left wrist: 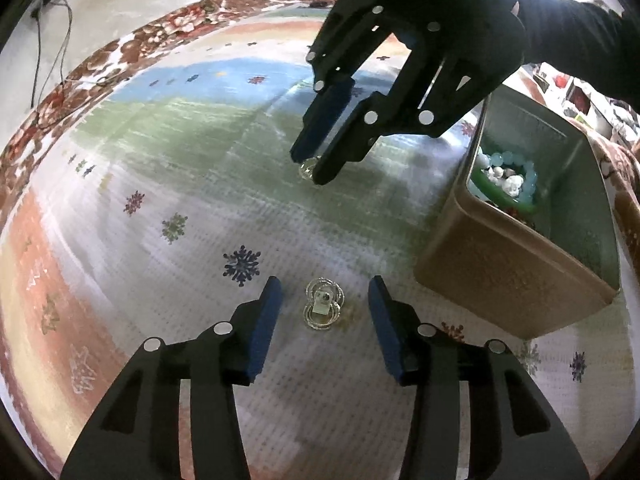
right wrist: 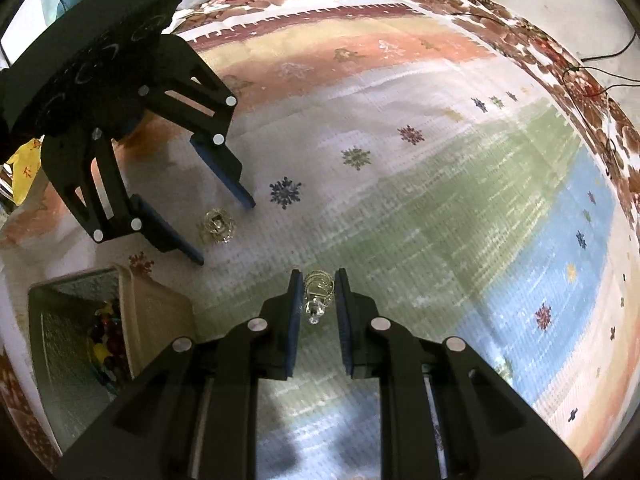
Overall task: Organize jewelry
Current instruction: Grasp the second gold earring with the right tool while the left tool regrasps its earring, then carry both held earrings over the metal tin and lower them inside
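A clear crystal brooch [left wrist: 322,309] lies on the patterned cloth between the open fingers of my left gripper [left wrist: 325,294]; it also shows in the right wrist view [right wrist: 217,225]. A second clear crystal piece [right wrist: 317,296] sits between the narrowly spread fingers of my right gripper [right wrist: 318,280], which hovers low over the cloth; whether the pads touch it I cannot tell. In the left wrist view the right gripper [left wrist: 310,168] straddles that piece [left wrist: 307,168]. My left gripper [right wrist: 226,232] appears open in the right wrist view.
A tan open box [left wrist: 516,264] with bead bracelets and other jewelry inside stands to the right of the left gripper, also seen in the right wrist view [right wrist: 148,316]. The cloth [left wrist: 160,160] covers the table; cables hang over the far edge.
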